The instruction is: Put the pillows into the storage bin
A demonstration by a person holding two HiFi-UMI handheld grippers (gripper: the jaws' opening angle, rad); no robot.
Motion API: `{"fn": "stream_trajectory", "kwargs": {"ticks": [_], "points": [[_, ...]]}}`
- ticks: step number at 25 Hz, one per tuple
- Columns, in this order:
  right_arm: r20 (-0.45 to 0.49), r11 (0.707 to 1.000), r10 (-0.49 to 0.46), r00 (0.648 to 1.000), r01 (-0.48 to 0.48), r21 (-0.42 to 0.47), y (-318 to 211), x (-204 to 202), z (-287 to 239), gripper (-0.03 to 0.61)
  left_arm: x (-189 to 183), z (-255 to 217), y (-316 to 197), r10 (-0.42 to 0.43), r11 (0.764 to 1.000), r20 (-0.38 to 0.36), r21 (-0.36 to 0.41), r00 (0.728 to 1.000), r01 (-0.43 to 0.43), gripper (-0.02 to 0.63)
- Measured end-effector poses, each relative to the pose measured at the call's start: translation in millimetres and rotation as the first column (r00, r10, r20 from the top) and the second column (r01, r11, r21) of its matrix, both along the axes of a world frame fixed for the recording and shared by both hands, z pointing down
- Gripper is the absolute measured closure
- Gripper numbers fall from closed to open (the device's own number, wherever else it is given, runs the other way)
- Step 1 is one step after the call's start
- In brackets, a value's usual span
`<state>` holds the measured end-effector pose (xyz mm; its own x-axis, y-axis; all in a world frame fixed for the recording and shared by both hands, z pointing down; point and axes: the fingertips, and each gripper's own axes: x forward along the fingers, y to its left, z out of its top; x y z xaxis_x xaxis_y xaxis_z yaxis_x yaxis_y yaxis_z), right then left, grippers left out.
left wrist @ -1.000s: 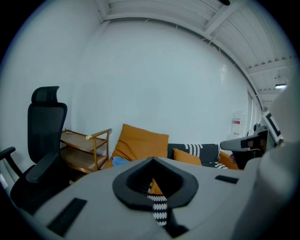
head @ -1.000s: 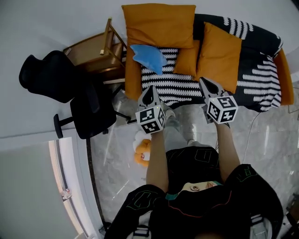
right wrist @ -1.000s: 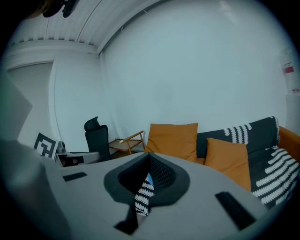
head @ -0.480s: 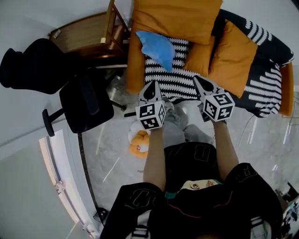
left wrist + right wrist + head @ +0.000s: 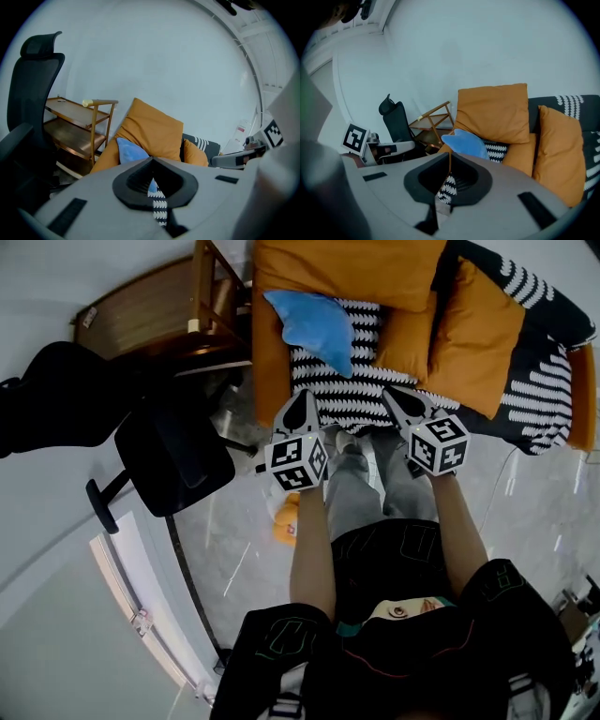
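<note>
Both tools empty, jaws pressed together, nothing btwn them in either gripper view. L gripper [image 5: 301,401] and R gripper [image 5: 398,399] are held side by side in front of me, tips pointing at the front edge of the sofa [image 5: 375,395] w/ the black-white patterned cover, touching nothing. Pillows are all on the sofa. Blue pillow [image 5: 314,324] lies on the seat toward the left end, nearest the L gripper. Big orange pillow [image 5: 347,268] stands upright at the back behind it. Small orange pillow [image 5: 410,338] sits btwn the big one and a second large orange pillow [image 5: 483,338], which stands tilted at the right. Wooden shelf cart [image 5: 150,315] is just beside the sofa's left end, black office chair [image 5: 173,451] near it on the floor. Orange plush toy [image 5: 286,519] lies on the floor, partly hidden by my L forearm.
</note>
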<state>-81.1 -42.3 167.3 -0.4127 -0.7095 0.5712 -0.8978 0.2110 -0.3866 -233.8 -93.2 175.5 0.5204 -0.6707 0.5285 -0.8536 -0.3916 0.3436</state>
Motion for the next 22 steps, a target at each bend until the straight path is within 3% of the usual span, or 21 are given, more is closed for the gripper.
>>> {"fn": "stream_trajectory", "kwargs": {"ticks": [11, 13, 18, 21, 22], "points": [[0.062, 0.993, -0.002, 0.998, 0.009, -0.118, -21.7, -8.7, 86.9, 0.57, 0.2, 52.6, -59.4, 0.079, 0.996, 0.061, -0.036, 0.995, -0.077, 0.614], [0.1, 0.99, 0.0, 0.995, 0.014, -0.138, -26.7, -13.9, 105.6, 0.519, -1.0, 66.7, -68.7, 0.097, 0.994, 0.077, -0.057, 0.992, -0.093, 0.57], [0.119, 0.985, 0.001, 0.993, 0.02, -0.172, -43.6, -13.5, 146.1, 0.461, 0.7, 95.7, -92.3, 0.14, 0.989, 0.106, -0.07, 0.984, -0.133, 0.423], [0.134, 0.98, 0.064, 0.989, -0.037, -0.195, -50.1, -10.5, 169.1, 0.337, -0.2, 106.9, -101.1, 0.216, 0.975, 0.136, -0.08, 0.967, -0.207, 0.347], [0.139, 0.979, 0.076, 0.987, -0.047, -0.199, -54.4, -9.2, 176.6, 0.322, 0.0, 110.4, -105.4, 0.238, 0.97, 0.15, -0.081, 0.96, -0.228, 0.321]]}}
